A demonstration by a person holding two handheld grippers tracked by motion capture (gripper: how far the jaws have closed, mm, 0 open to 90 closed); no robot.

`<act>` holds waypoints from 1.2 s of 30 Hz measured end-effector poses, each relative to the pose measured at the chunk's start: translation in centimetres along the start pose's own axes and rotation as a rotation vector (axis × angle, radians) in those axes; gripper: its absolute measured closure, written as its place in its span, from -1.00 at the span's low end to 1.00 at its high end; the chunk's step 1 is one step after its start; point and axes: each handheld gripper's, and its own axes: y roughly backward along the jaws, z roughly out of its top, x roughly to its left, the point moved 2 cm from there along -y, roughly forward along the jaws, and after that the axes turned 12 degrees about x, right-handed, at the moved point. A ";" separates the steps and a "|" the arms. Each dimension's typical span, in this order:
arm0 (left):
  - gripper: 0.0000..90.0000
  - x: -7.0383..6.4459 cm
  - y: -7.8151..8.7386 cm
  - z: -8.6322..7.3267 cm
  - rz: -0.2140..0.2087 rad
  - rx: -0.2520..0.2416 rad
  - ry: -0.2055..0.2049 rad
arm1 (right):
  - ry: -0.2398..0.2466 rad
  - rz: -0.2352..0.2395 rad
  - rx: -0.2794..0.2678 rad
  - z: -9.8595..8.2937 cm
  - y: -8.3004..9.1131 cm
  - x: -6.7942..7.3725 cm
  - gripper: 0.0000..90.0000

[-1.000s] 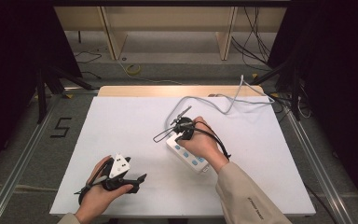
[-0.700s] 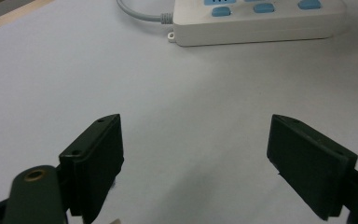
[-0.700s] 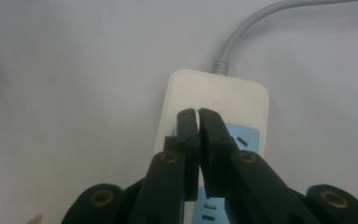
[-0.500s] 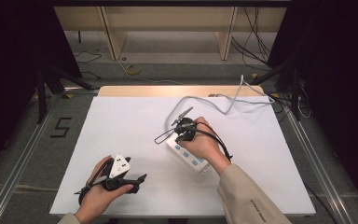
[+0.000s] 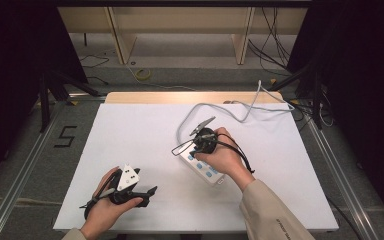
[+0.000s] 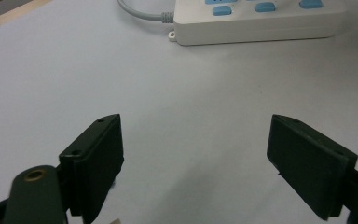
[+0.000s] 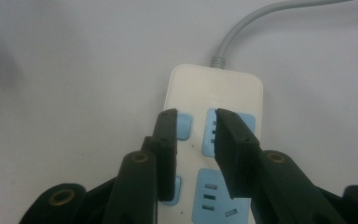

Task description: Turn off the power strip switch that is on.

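A white power strip (image 5: 207, 172) with blue sockets lies slantwise at the middle of the white table top (image 5: 130, 135). Its grey cable (image 5: 240, 117) runs off to the far right edge. My right gripper (image 5: 196, 148) is held over the strip's cable end. In the right gripper view its jaws (image 7: 196, 121) stand a narrow gap apart just above the blue sockets of the power strip (image 7: 214, 88), with nothing between them. My left gripper (image 5: 150, 192) rests near the front left, open wide (image 6: 196, 163) and empty. It points at the power strip (image 6: 261, 23) across bare table.
The white sheet covers most of the table, with a wooden strip (image 5: 190, 96) along the far edge. Metal rails (image 5: 25, 165) run along both sides on the floor. Shelving and loose cables (image 5: 275, 40) lie beyond the far edge.
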 end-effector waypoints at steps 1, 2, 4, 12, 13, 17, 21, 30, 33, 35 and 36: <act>-0.59 0.0 0.0 0.0 0.000 0.000 0.001 | -0.001 -0.002 -0.003 -0.1 0.1 -0.1 0.53; -0.59 0.0 0.0 0.0 0.000 0.000 0.001 | -0.006 -0.002 -0.003 -0.2 0.2 -0.1 0.52; -0.59 0.0 0.0 0.0 0.000 0.000 0.002 | -0.012 -0.003 -0.011 -0.4 0.3 -0.1 0.50; -0.59 0.0 0.0 0.0 0.000 -0.004 0.009 | -0.018 0.003 -0.040 -1.1 0.9 -0.4 0.44; -0.59 0.0 0.0 0.0 0.000 -0.005 0.009 | -0.018 0.000 -0.042 -1.2 1.0 -0.4 0.43; -0.59 0.0 -0.1 0.0 0.000 -0.004 0.010 | -0.023 -0.006 -0.055 -1.7 1.2 -0.4 0.39; -0.59 0.0 -0.1 0.0 0.000 -0.002 0.010 | -0.019 -0.012 -0.065 -2.1 1.5 -0.5 0.36; -0.59 0.0 -0.1 0.0 0.001 0.001 0.006 | -0.038 -0.020 -0.102 -3.4 2.2 -0.7 0.34; -0.59 0.0 -0.1 0.0 0.001 -0.001 0.009 | -0.047 -0.025 -0.118 -3.8 2.4 -0.8 0.33; -0.59 0.0 -0.1 0.0 0.002 0.002 0.006 | -0.053 -0.032 -0.122 -4.1 2.6 -0.8 0.32; -0.59 0.0 -0.1 0.0 0.002 0.002 0.007 | -0.053 -0.030 -0.126 -4.2 2.7 -0.8 0.31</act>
